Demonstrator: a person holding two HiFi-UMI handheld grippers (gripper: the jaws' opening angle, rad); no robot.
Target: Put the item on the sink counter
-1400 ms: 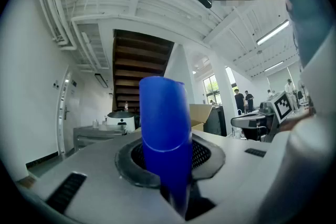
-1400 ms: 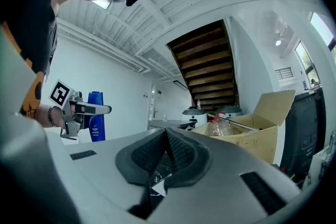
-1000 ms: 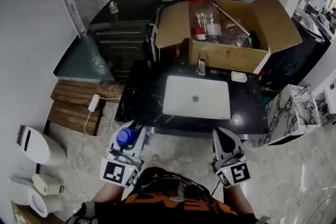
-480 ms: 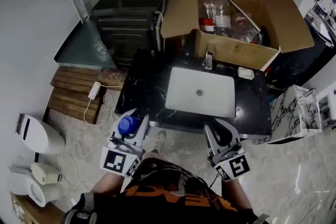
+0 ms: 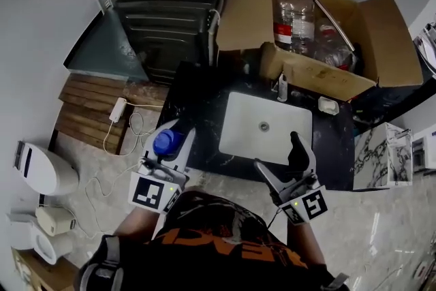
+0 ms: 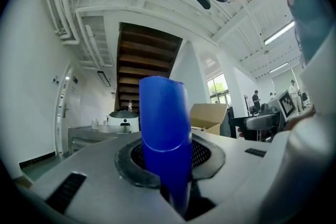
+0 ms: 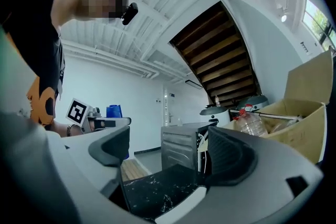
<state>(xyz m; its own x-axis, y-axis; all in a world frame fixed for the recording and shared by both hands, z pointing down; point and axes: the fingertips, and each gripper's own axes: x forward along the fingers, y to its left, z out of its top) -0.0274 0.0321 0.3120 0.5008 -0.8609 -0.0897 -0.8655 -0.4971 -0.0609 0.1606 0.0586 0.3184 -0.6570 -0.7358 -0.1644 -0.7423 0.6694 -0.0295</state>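
A blue item, possibly a cup, is gripped in the left tool. The right tool is being opened, empty, with the desk ahead.

Left tool gripping blue cup, right tool opening, at sink counter

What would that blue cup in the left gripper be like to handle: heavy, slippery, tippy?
The blue cup looks like thin, smooth plastic, so it is probably light and slightly slippery. Tall and narrow, it may tip if set down crooked.
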